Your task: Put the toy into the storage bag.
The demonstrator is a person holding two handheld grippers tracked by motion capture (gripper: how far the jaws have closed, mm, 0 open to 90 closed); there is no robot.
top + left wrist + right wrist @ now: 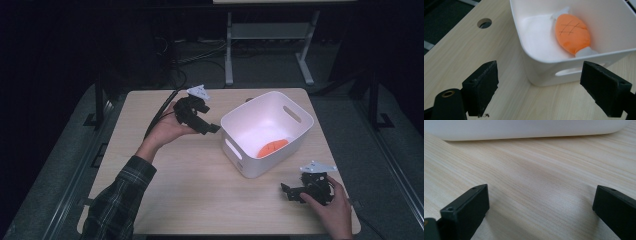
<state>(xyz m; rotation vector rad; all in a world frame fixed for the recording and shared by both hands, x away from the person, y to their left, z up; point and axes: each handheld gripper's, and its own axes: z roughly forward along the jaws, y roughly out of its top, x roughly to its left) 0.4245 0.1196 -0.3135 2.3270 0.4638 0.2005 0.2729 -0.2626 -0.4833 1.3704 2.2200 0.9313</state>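
Inside white bin (300, 131), orange plush toy (572, 33)

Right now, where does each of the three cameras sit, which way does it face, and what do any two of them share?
High view: above the person's side, looking forward and down on the wooden table; both forearms, left gripper, right gripper.
Left gripper view: rides the left gripper, facing down into the white bin at the orange plush toy; its open jaws.
Right gripper view: low over the table, facing the bin's side wall; its open jaws.
Shared: the high and left gripper views both show the toy inside the bin.
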